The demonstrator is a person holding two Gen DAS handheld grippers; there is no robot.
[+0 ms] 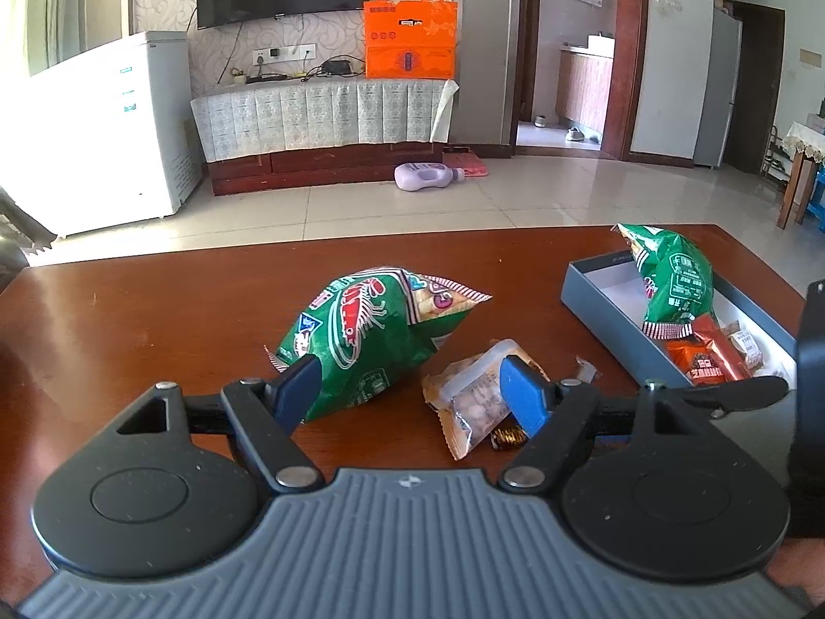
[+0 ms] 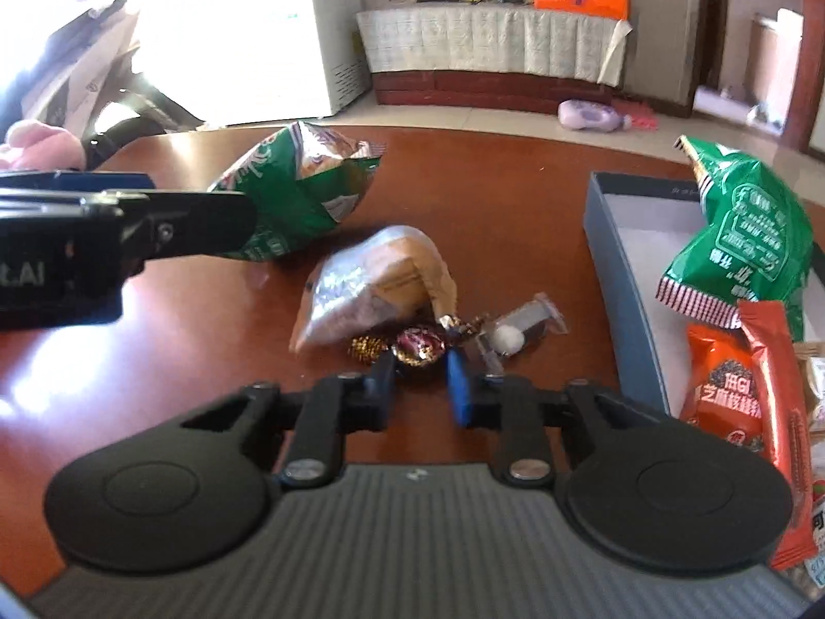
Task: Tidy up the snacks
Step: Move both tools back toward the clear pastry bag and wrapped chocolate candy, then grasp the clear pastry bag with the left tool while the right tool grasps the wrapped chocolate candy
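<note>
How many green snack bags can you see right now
2. One green bag lies on the table between the left gripper's open jaws; the other leans in the grey box.

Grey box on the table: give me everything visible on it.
The grey box is a shallow rectangular tray, cardboard by the look, with blue-grey outer walls and a white inside, no lid on it. It sits flat on the brown table, at the right of both views. A green snack bag leans inside it, reaching above the rim. Orange-red packets and a few paler ones fill the near end. The far end shows bare white floor.
</note>
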